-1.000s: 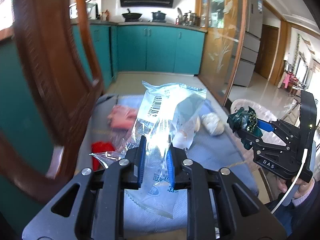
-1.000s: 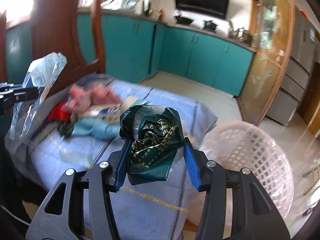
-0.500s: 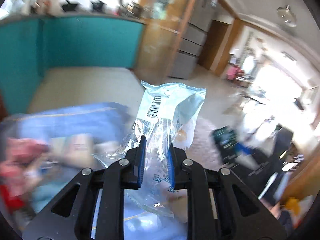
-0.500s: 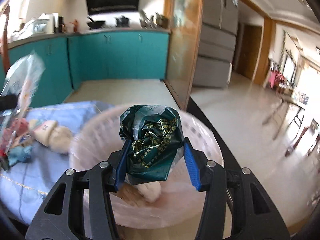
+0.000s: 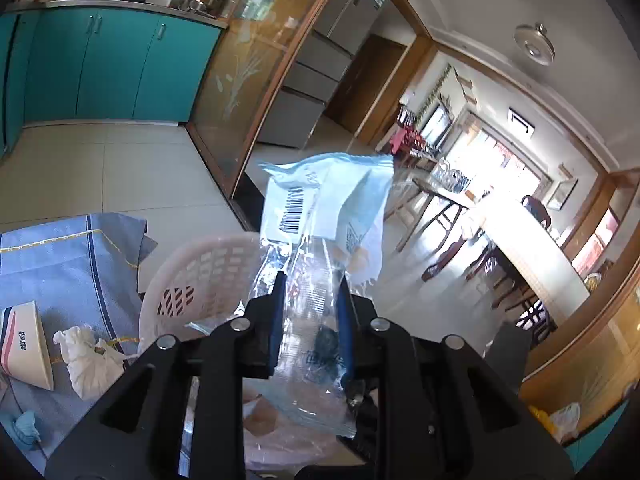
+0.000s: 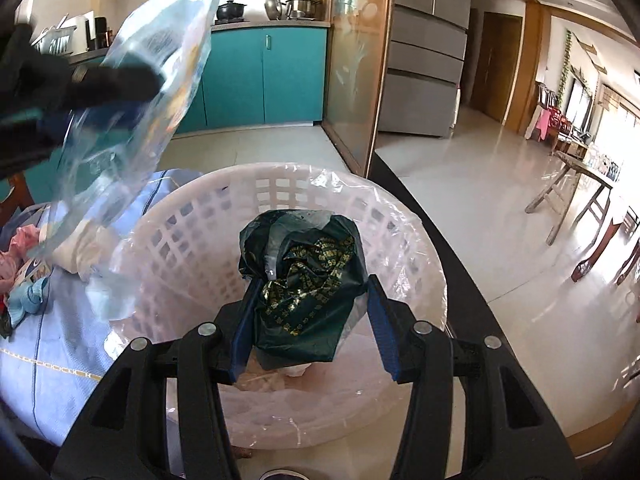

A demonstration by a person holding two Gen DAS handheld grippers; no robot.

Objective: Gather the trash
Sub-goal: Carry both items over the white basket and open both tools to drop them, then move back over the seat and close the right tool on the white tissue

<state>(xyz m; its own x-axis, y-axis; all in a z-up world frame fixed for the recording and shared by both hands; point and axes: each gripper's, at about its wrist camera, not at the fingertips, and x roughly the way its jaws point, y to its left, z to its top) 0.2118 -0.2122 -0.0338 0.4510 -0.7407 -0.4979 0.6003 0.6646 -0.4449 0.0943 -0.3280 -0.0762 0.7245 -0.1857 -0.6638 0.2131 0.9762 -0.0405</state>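
My left gripper (image 5: 310, 292) is shut on a clear plastic wrapper (image 5: 320, 216) with a barcode and holds it over the near rim of the pink basket (image 5: 192, 272). My right gripper (image 6: 308, 300) holds a crumpled dark green bag (image 6: 304, 276) above the inside of the pink basket (image 6: 416, 240); its jaws have widened and the right pad stands a little off the bag. The left gripper and its wrapper (image 6: 156, 92) show at the upper left of the right wrist view.
The basket is lined with clear plastic and stands beside a table under a blue cloth (image 5: 52, 256). On the cloth lie a crumpled white tissue (image 5: 86, 356), a white carton (image 5: 24, 344), and pink and blue scraps (image 6: 24, 264). Tiled floor and wooden furniture lie beyond.
Both grippers have swung right from the table to over the basket. The right jaws have opened a little around the green bag. The left still grips the wrapper.
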